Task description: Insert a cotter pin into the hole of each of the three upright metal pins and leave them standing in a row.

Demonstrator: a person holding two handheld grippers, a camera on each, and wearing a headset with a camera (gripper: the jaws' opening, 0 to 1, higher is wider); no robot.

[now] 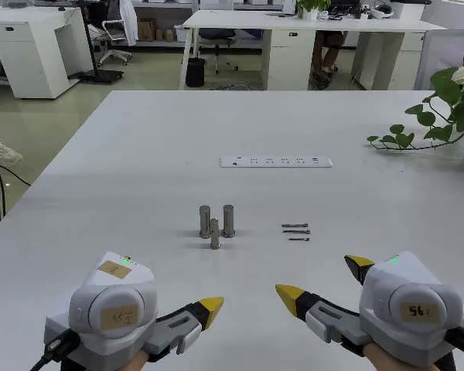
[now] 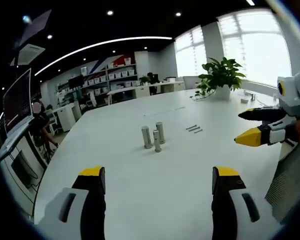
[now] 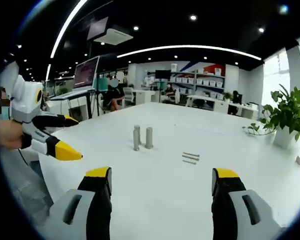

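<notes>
a: where are our tools?
b: we hold the left tool (image 2: pixel 159 176) low over the white table (image 1: pixel 124 178), jaws wide apart. the right tool (image 3: pixel 160 176) sits level with it, jaws spread just as wide.
a: and the metal pins (image 1: pixel 215 232)?
b: we see all three upright in a tight cluster, well ahead of both tools and between them. one stands a little nearer to the tools than the other two.
a: the cotter pins (image 1: pixel 295 232)?
b: three lie flat, side by side, ahead of the right tool, near the cluster but apart from it.
a: what lies past them?
b: a white power strip (image 1: pixel 276 161) lies farther out, and a plant (image 1: pixel 448 100) trails onto the table on the right tool's side.
</notes>
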